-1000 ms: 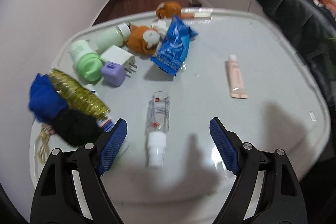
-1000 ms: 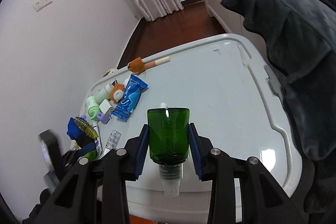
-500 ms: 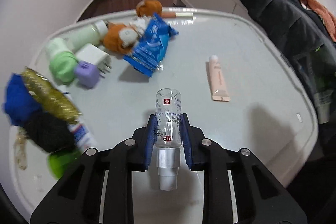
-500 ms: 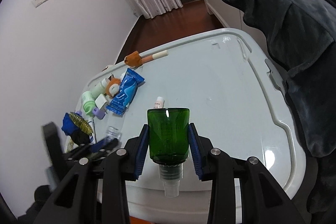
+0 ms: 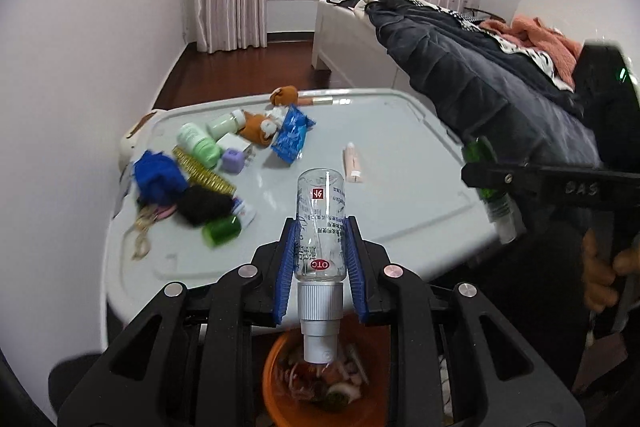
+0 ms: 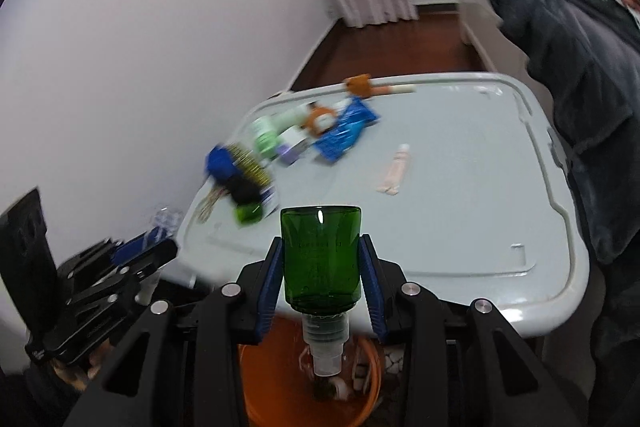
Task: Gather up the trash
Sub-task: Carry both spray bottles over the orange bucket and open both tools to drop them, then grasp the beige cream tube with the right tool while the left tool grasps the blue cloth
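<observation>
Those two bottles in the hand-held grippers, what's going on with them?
A person is clearing trash off a cluttered white table. The left hand-held gripper is clamped on a clear spray bottle, and the right hand-held gripper is clamped on a green glass bottle. Both bottles hang nozzle-down over an orange bin that already holds some rubbish; neither has been dropped yet.

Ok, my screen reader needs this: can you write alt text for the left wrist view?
The left gripper holds a clear bottle, cap down, above an orange bin of trash. Beyond is a grey table with clutter along its left side, and at right the right gripper holds a green bottle.
</observation>
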Demonstrator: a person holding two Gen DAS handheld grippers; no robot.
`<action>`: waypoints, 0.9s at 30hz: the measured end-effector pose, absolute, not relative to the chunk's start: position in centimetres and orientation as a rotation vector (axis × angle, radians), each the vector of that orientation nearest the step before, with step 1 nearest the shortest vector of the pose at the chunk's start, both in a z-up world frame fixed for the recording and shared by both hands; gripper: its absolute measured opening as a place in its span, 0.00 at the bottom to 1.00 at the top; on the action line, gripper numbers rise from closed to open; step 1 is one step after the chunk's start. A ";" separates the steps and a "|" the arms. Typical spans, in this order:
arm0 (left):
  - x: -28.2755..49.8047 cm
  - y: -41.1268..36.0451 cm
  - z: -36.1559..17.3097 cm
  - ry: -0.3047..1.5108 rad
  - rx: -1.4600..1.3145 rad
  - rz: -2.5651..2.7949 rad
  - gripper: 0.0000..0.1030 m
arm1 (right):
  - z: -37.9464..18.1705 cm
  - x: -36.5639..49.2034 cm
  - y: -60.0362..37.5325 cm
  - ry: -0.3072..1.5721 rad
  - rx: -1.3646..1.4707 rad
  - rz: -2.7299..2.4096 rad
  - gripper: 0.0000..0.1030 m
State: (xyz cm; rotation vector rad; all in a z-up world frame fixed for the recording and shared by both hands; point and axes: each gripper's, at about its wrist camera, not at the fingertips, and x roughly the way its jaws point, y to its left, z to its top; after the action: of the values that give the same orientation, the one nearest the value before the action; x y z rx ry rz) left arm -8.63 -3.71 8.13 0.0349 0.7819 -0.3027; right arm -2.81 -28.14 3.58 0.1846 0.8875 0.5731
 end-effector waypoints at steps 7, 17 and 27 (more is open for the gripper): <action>-12.0 -3.0 3.3 0.917 0.028 -0.290 0.23 | 0.3 -7.4 -24.8 0.997 0.039 0.614 0.36; -12.4 -2.3 -0.4 1.052 0.016 -0.219 0.77 | -6.9 -9.0 -22.5 1.153 -0.073 0.606 0.68; -9.3 -0.8 1.1 0.998 -0.055 -0.177 0.79 | -2.5 0.8 -24.6 1.027 0.013 0.454 0.68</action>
State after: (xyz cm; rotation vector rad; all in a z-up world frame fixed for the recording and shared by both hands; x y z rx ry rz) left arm -9.32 -0.78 1.14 -0.0545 0.9981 -0.1766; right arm 0.83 -24.64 -2.46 0.0134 1.0274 0.4538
